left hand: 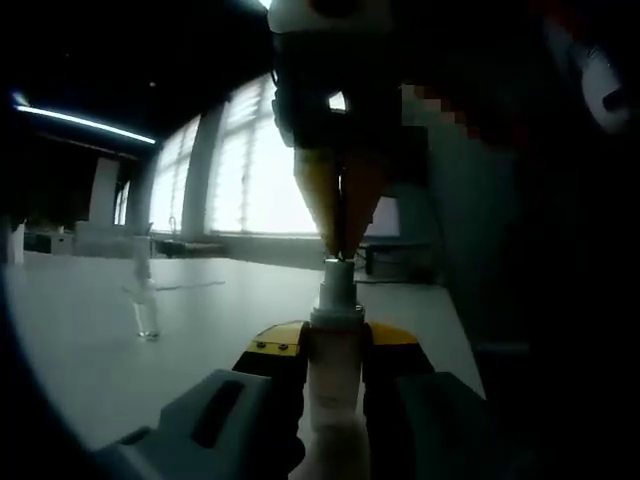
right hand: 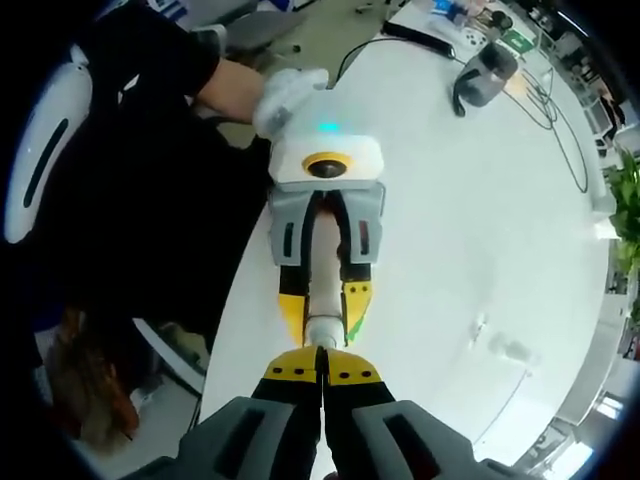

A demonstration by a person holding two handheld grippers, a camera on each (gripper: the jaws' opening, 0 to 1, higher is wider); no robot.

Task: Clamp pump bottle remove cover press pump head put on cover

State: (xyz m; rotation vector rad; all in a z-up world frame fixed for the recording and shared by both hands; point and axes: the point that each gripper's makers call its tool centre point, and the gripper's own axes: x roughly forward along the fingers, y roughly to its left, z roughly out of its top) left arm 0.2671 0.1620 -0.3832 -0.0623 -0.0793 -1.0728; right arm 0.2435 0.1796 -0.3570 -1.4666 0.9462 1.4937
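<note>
In the left gripper view, a white pump bottle (left hand: 334,375) stands upright between the jaws of my left gripper (left hand: 335,338), which is shut on its body. The bare pump head (left hand: 338,285) sticks up above them. My right gripper (left hand: 339,243) comes down from above, shut, with its yellow tips touching the top of the pump head. The right gripper view looks down on this: my right gripper (right hand: 322,356) is shut over the bottle (right hand: 324,296), which is held in the left gripper (right hand: 322,318). The clear cover (left hand: 146,300) (right hand: 510,348) lies apart on the white table (right hand: 450,230).
A person in dark clothes stands at the table's left edge, with a white-gloved hand (right hand: 288,92) holding the left gripper. A grey device (right hand: 485,70) with cables lies at the far end of the table. A plant (right hand: 625,215) is beyond the right edge. Bright windows (left hand: 255,170) are behind.
</note>
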